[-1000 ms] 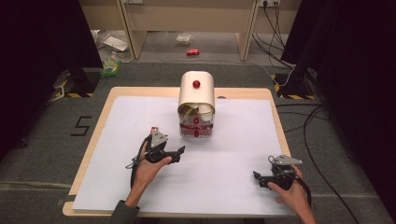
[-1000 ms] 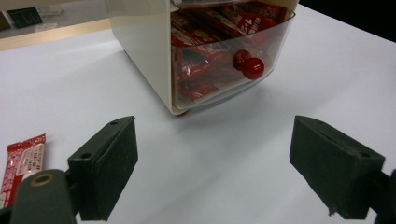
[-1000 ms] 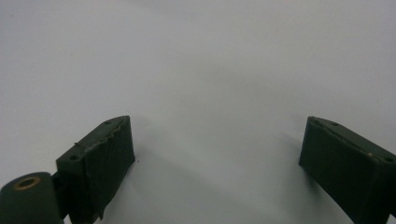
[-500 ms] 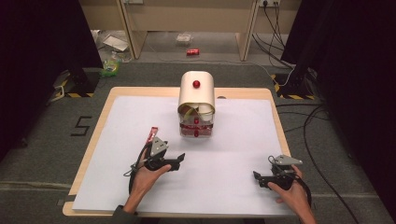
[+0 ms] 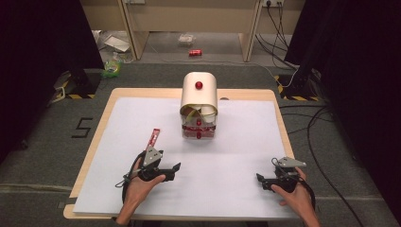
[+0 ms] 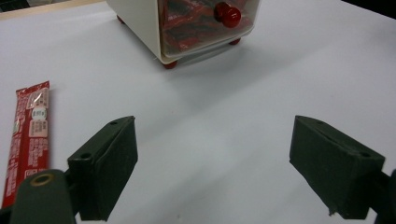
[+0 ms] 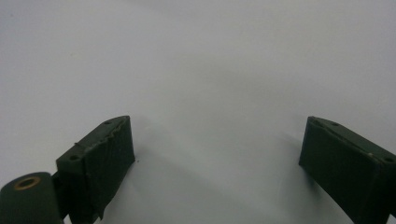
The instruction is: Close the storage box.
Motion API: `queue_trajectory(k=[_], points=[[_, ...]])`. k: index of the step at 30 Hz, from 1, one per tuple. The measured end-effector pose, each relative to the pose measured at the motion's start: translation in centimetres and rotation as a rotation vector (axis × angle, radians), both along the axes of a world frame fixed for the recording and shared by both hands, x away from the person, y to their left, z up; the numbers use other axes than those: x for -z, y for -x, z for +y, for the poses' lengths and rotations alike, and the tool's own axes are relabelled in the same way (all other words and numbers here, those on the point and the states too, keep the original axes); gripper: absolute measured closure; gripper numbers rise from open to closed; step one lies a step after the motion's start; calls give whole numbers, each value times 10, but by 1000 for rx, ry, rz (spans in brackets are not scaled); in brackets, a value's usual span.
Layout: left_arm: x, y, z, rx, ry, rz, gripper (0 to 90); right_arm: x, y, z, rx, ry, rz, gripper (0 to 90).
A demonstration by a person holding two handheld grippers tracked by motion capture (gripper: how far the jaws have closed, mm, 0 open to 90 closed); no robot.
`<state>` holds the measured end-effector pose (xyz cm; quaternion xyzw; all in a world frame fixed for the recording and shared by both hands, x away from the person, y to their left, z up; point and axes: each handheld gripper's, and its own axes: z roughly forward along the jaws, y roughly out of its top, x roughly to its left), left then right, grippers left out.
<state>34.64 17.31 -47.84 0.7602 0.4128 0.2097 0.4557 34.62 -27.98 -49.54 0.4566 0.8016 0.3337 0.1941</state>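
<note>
Red foil sachet [image 6: 29, 140], at ten o'clock from our left gripper [image 6: 224, 172] with jaws spread, looks light, limp and slippery; we'd pinch it mid-length.

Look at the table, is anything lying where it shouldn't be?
One red packet lies loose on the white sheet, apart from the cream box whose clear drawer holds more red packets. It sits just ahead of the left tongs, which are open and empty. Nothing looks spilled or broken.
</note>
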Motion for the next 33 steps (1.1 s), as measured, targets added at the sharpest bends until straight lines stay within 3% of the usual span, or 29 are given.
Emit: queue_trajectory(k=[16, 26, 29, 32, 33], points=[[19, 24, 21, 2, -28, 37, 151, 0, 0, 0, 0, 0, 0, 102], [20, 35, 29, 2, -30, 41, 151, 0, 0, 0, 1, 0, 0, 102], [21, 36, 27, 15, -66, 59, 151, 0, 0, 0, 0, 0, 0, 102], [22, 39, 19, 59, -160, 88, 153, 0, 0, 0, 1, 0, 0, 102], [22, 39, 19, 59, -160, 88, 152, 0, 0, 0, 1, 0, 0, 102]])
